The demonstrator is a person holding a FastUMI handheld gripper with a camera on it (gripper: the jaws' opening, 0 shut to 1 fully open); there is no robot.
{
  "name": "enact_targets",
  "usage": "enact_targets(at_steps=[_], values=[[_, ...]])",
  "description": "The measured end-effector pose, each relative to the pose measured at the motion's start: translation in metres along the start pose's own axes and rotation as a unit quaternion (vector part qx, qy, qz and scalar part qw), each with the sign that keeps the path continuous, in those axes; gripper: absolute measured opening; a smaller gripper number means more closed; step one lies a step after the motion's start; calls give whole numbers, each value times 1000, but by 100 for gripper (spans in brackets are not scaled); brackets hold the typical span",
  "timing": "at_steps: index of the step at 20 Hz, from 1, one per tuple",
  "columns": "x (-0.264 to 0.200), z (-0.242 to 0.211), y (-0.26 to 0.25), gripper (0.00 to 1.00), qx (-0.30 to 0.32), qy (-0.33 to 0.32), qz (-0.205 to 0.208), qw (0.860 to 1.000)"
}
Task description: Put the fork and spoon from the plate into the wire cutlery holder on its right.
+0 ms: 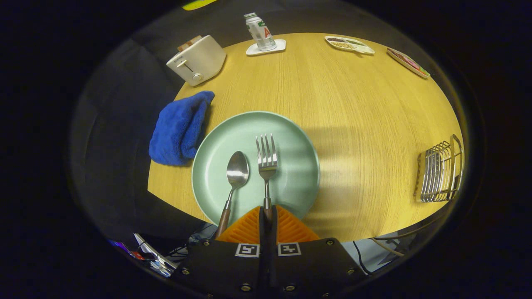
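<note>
Gripper view: looking fwd along the hand-held gripper (268,216) over a round wooden desk (353,124). The two fingers sit pressed close together w/ the fork's handle end in the narrow gap between them, so they appear to be pinching the fork (266,160) by its handle; the tines still lie flat on the plate (299,182).

Step in hand, as I judge it: grasp of the fork, first of the two utensils. Nothing is in the wire cutlery holder (440,170) yet. Next move calls for lifting the fork clear of the plate rim, carrying it across bare desk to the right, then tipping it so it drops into the holder, which stands at the desk's right edge, well apart from the plate.

Task things: fork is metal w/ a dark wood-look handle, four tines pointing away from the fingers. Spoon (235,178) lies just beside it on the left, same style, bowl up, handle angled over the plate's near rim. Plate is pale green, near the desk's front edge. Holder is silver wire, seen side-on.

Also on the desk: blue cloth (181,128) touching the plate's left rim.
</note>
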State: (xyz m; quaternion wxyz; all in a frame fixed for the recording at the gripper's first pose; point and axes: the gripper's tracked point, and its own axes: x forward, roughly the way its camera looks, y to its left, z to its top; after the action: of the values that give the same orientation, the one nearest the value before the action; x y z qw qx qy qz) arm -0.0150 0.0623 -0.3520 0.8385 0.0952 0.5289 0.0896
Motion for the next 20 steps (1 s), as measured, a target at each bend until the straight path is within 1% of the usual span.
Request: enact_targets(at_steps=[5,8,11,15,17,20], values=[[-35,20,-25,2,39,-55,-12,998],[-60,28,-49,2,75,-95,-27,992],[-86,32,-78,2,118,-131,-48,983],[-116,23,-126,2,170,-160,-87,968],[-129,16,-149,2,194,-168,-106,961],[-136,2,-174,2,222,-159,-119,955]])
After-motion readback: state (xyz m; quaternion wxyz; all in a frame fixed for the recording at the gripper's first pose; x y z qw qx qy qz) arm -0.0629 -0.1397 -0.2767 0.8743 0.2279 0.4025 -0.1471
